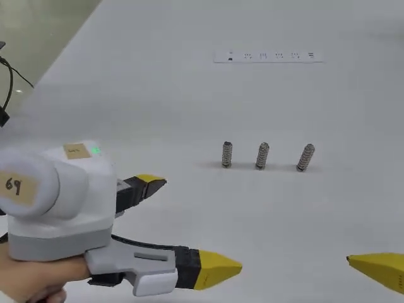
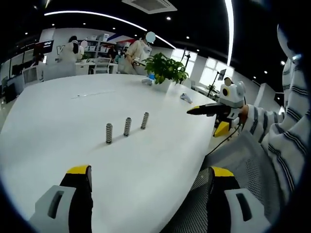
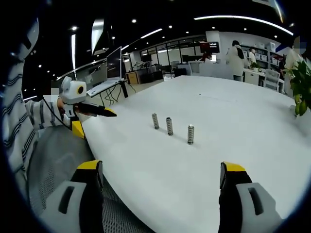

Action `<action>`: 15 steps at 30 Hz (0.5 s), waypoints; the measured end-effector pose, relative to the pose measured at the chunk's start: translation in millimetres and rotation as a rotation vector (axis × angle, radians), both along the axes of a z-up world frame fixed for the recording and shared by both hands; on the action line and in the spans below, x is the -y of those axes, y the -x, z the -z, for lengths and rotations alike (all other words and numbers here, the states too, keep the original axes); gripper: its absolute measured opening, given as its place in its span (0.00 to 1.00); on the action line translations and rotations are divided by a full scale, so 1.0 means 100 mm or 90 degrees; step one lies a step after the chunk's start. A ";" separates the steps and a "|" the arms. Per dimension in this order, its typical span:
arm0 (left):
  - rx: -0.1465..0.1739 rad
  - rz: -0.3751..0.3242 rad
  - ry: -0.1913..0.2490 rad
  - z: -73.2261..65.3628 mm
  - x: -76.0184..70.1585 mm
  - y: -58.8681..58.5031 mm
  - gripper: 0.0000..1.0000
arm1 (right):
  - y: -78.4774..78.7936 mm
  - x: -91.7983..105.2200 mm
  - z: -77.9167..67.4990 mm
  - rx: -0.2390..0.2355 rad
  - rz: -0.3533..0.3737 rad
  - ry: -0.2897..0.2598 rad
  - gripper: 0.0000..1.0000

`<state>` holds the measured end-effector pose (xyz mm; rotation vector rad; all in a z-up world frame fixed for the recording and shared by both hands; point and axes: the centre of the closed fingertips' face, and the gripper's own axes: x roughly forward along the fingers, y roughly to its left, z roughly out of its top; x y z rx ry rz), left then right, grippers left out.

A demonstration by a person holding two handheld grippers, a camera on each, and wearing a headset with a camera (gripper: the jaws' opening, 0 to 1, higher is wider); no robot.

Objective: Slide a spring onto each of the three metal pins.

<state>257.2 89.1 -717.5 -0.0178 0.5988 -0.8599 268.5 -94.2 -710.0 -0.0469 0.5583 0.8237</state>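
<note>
Head view: shows the row of springs standing on the white counter, ahead of the jaws and well apart from them, each coil's long axis upright, the end one leaning slightly. Presumably carries the pins inside the coils, though cannot tell through the wire. Finds the left gripper low on the near side, jaws wide and holding nothing. Seen along the left gripper view, places the row ahead and a little towards the left jaw. Seen along the right gripper view, places it ahead and almost midway between the wide, empty jaws of the right gripper. Seems about equally far from either. Judged finished, or needing only a check. Would call for a straight reach forward, then a descent along the upright axis, should any coil want seating.
</note>
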 end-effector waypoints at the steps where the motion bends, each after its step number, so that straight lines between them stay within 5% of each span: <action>1: 0.001 -0.002 -0.001 0.00 -0.01 0.00 0.98 | 0.01 0.00 -0.01 0.004 0.001 -0.003 0.99; 15: -0.013 -0.015 -0.015 0.12 -0.05 0.00 0.98 | -0.03 -0.02 -0.02 0.006 0.008 -0.012 1.00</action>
